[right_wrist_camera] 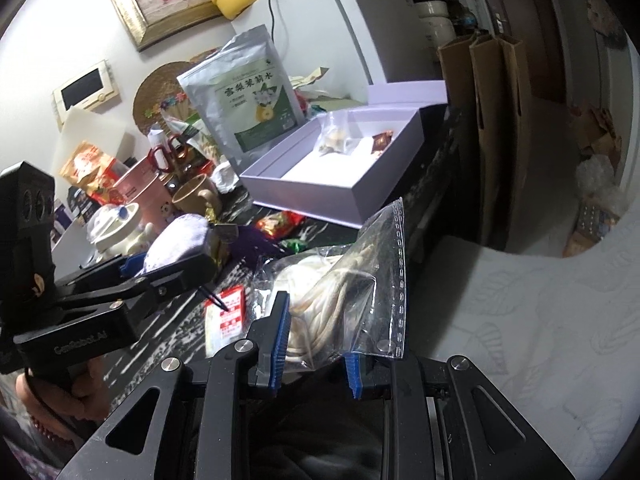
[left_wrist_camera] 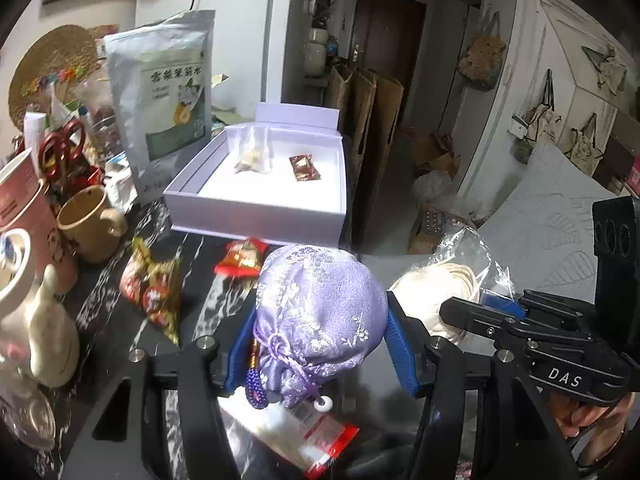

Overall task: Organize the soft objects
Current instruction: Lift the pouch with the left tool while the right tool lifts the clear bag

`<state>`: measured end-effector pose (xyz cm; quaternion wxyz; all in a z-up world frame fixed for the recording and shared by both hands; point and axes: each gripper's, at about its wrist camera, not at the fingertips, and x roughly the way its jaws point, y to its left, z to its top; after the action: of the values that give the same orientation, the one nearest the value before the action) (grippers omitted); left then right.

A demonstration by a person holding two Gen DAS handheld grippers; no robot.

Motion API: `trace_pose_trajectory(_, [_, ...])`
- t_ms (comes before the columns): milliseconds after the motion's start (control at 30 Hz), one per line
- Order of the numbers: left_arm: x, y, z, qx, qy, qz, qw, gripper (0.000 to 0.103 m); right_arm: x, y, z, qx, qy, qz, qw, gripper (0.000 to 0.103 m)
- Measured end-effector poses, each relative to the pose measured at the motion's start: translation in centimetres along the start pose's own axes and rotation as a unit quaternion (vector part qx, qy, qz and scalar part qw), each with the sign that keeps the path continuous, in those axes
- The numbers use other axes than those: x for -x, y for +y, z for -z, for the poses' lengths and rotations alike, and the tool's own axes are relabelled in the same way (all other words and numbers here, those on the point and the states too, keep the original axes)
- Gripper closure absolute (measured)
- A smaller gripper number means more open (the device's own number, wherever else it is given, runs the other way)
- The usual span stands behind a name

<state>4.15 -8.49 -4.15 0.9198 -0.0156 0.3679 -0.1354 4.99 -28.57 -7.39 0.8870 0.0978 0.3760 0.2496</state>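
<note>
A lilac brocade drawstring pouch (left_wrist_camera: 320, 304) fills my left gripper (left_wrist_camera: 320, 340), whose blue pads (left_wrist_camera: 240, 344) press its two sides above the dark table. In the right wrist view the same pouch (right_wrist_camera: 180, 240) shows in the left gripper (right_wrist_camera: 168, 258) at the left. My right gripper (right_wrist_camera: 316, 354) is shut on the lower edge of a clear plastic bag (right_wrist_camera: 380, 280) holding a coil of white cord (right_wrist_camera: 320, 300). In the left wrist view that bag (left_wrist_camera: 452, 276) hangs at the right. An open white box (left_wrist_camera: 256, 204) ahead holds a small clear packet (left_wrist_camera: 252, 152) and a brown sachet (left_wrist_camera: 306, 168).
A tall silver-green pouch (left_wrist_camera: 168, 100) stands left of the box. Mugs (left_wrist_camera: 88, 220), red scissors (left_wrist_camera: 60, 148) and snack packets (left_wrist_camera: 156, 288) crowd the left of the table. A red-and-white packet (left_wrist_camera: 304, 436) lies under the left gripper. Cardboard panels (left_wrist_camera: 368, 120) and a bed (right_wrist_camera: 540, 340) are to the right.
</note>
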Motion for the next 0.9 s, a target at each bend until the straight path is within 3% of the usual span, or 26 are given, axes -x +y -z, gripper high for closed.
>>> trace_pose_trajectory(167, [-0.4, -0.2, -1.7, -0.01, -0.008, -0.002, 0.9999, 0.046, 0.1, -0.4, -1.7, 0.012, -0.008, -0.001, 1.0, 0.079])
trace_pose_trajectory(467, [0.2, 0.4, -6.2, -0.017, -0.058, -0.022, 0.9979, 0.045, 0.2, 0.0, -5.8, 0.035, -0.029, -0.016, 0.999, 0.079])
trace_pose_trajectory(900, [0.7, 1.1, -13.1, -0.049, -0.134, -0.051, 0.9884, 0.045, 0.7, 1.0, -13.0, 0.076, -0.083, -0.007, 0.994, 0.078])
